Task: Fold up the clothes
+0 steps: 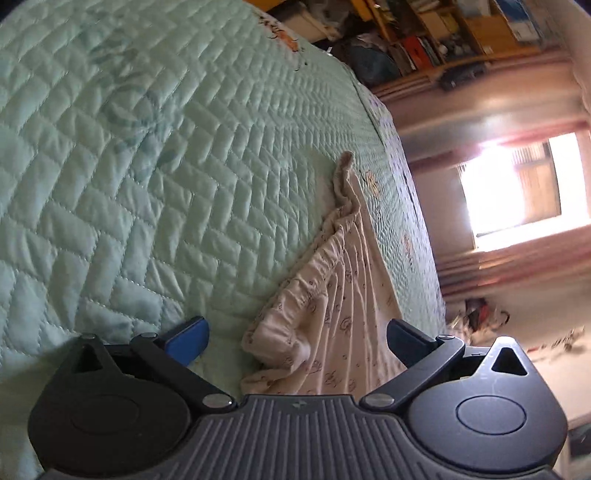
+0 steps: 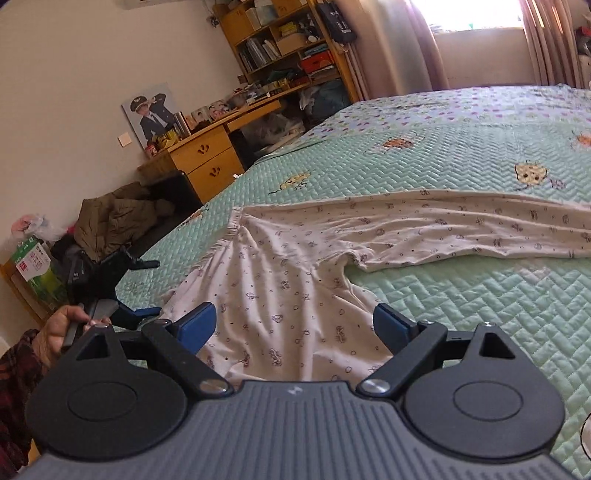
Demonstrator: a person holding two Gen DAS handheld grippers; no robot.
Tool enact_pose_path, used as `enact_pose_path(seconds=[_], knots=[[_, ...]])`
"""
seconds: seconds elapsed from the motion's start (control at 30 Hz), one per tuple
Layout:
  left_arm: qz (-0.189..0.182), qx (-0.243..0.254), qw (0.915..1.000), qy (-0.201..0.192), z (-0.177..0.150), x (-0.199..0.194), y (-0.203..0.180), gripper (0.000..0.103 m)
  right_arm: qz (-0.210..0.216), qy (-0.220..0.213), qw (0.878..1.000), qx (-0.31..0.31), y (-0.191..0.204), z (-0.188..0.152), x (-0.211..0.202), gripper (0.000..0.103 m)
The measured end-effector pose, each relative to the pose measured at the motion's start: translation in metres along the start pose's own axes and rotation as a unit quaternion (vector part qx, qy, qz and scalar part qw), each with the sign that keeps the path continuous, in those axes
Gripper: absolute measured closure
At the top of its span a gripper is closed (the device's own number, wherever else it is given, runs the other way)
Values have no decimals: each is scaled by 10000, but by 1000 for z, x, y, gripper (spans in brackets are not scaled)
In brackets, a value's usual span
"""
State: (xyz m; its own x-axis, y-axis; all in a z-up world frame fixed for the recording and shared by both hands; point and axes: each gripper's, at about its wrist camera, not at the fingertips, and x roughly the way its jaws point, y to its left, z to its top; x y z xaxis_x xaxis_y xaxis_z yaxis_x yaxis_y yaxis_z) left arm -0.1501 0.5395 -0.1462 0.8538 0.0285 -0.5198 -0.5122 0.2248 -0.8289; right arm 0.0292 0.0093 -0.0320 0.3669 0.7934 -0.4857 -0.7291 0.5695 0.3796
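A cream pyjama garment (image 2: 288,280) with small dark prints lies spread on the mint quilted bedspread (image 2: 461,295), one leg (image 2: 480,229) stretching off to the right. My right gripper (image 2: 295,326) hovers open over its near part, blue pads well apart and off the cloth. In the left wrist view, which is rolled sideways, the gathered elastic edge of the garment (image 1: 314,295) runs away between the fingers of my left gripper (image 1: 295,341), which is open and holds nothing. The right wrist view shows the left gripper (image 2: 147,288) at the bed's left edge, gripped by a hand (image 2: 66,325).
Left of the bed stand a wooden desk with drawers (image 2: 207,162) and a crowded bookshelf (image 2: 280,40). A heap of dark clothes (image 2: 118,218) lies on the floor by the bed's edge. A bright curtained window (image 2: 476,22) is behind the bed. More bedspread (image 1: 129,166) stretches beyond the garment.
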Motion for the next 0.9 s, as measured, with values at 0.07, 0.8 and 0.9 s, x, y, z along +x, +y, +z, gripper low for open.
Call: enact_pose_path(seconds=[0.07,0.8,0.9], knots=[[-211,-302,9992,138,-1,6,1,4,-9,18,10000,2,5,1,1,11],[220,61,9952,-954,-2,2,18,92,-72,584,9980,-209,47,-9,28,10],[252,203,9948,-965,-3,-7,21,93,-59,658,9978,-38,43,-13,37,10]])
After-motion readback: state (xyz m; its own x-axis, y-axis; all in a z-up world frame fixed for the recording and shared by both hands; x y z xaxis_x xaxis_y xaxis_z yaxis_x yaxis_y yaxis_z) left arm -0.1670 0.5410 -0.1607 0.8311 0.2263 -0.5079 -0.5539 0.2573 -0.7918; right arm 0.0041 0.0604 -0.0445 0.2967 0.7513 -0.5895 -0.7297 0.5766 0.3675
